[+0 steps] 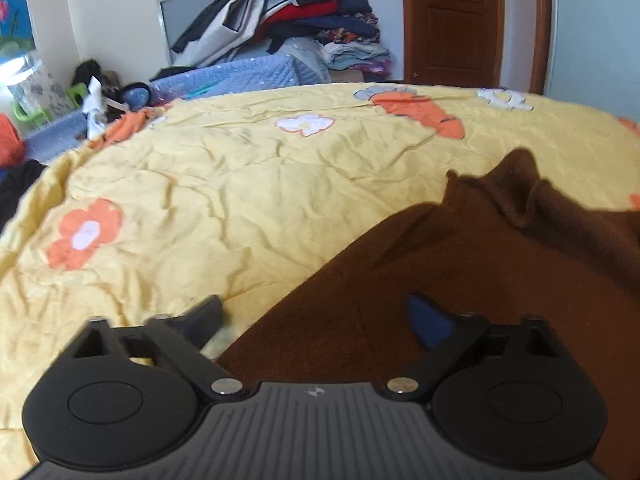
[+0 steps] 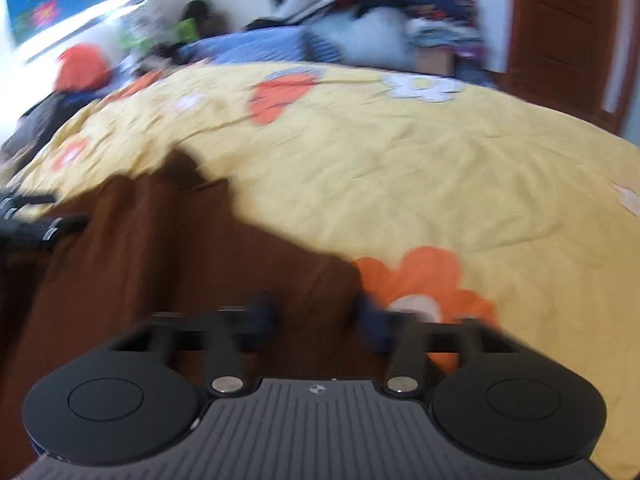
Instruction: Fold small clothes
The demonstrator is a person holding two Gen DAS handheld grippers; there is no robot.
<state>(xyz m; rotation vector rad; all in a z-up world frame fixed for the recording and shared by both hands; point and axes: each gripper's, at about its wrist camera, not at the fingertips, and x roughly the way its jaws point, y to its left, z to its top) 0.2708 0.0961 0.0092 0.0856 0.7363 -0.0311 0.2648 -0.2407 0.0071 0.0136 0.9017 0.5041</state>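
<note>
A crumpled yellow quilted bed cover with orange and white flowers (image 1: 200, 184) fills most of both views. It is soft and loose under the garment, so a low pinch would likely catch it along with the cloth and drag it into the fold.

A dark brown fleecy garment (image 1: 400, 264) lies on this cover, at the lower right of the left wrist view and the lower left of the right wrist view (image 2: 180, 260). Its far part stands up in a rumpled ridge, not flat. If that is not smoothed, I judge the fold will come out lumpy or skewed. The right wrist view is also badly smeared, and a grab made on the move could miss the hem.

The left tongs (image 1: 316, 312) stand wide open. The garment's slanting edge runs between the fingers, one finger over bare cover at lower left and the other over brown cloth; neither pad presses on it.

The right tongs (image 2: 314, 312) show a narrower gap, with nothing clamped as far as the blur allows. The garment's right edge lies between the fingers, beside an orange flower.
</note>
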